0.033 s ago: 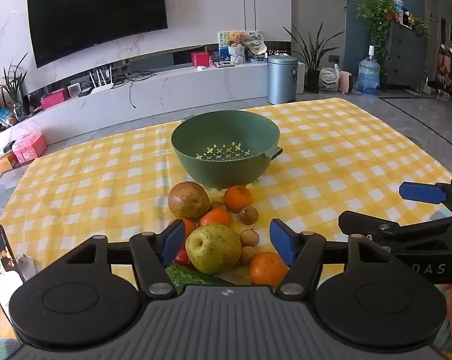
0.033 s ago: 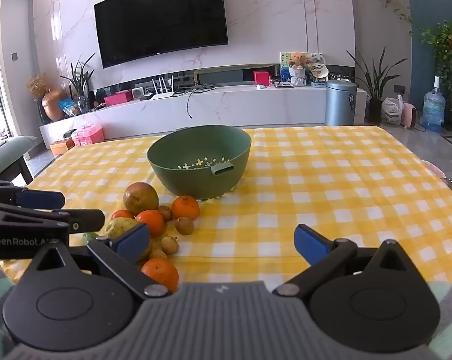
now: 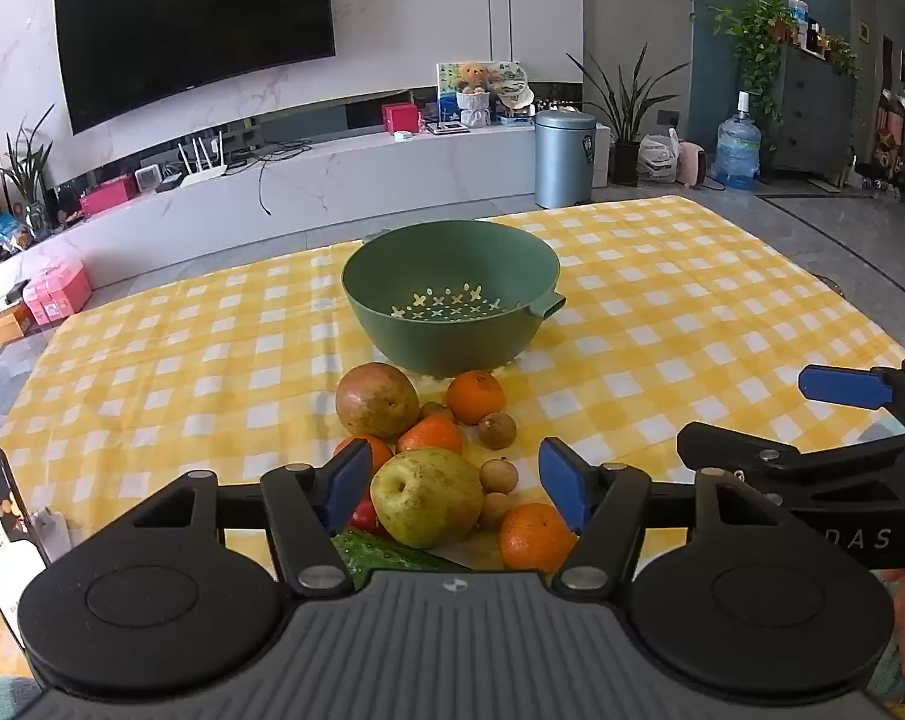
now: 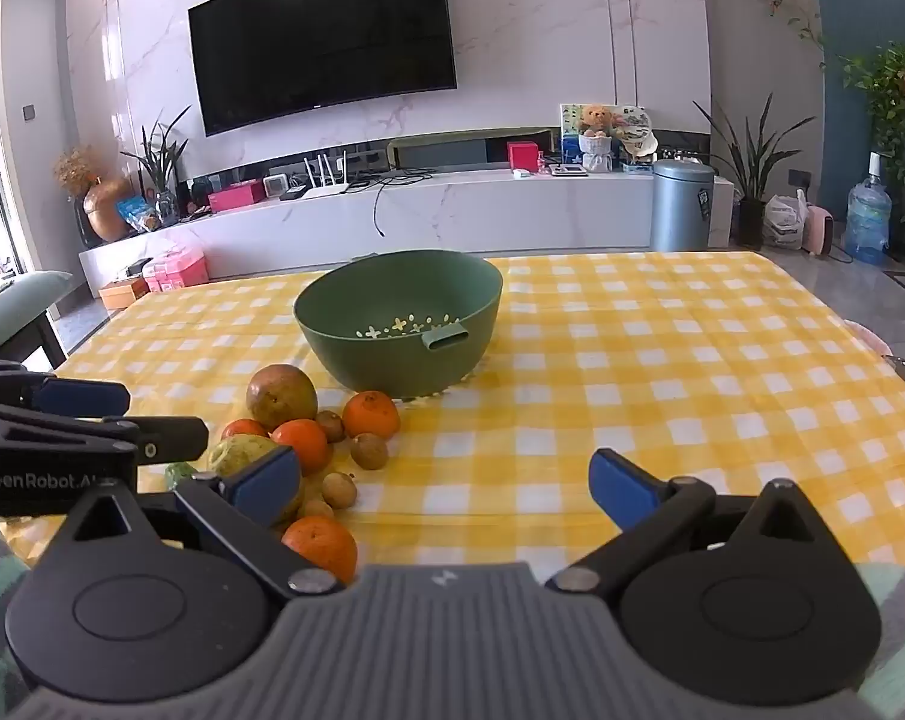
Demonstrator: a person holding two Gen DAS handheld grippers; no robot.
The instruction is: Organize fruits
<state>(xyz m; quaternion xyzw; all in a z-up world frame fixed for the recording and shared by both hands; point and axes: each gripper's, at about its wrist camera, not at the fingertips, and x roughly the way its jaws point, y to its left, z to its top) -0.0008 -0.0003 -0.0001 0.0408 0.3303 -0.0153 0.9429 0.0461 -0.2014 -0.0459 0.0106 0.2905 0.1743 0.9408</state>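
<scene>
Both my wrist views look forward, low and near, sharing the round green plastic colander bowl (image 3: 449, 300) (image 4: 398, 324).

A tight fruit heap (image 3: 428, 456) — oranges, a yellow-green pear, small brown longans — lies just before the empty green colander bowl (image 3: 452, 276).

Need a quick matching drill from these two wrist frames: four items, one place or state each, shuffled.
Items:
1. bowl
2. pear
3. cucumber
4. right tool

States:
A. open, over bare cloth
B. between the left tool's fingers in its view
C. no fruit inside
D. nearest edge of the pile, partly hidden

Pairs: 1-C, 2-B, 3-D, 4-A
</scene>
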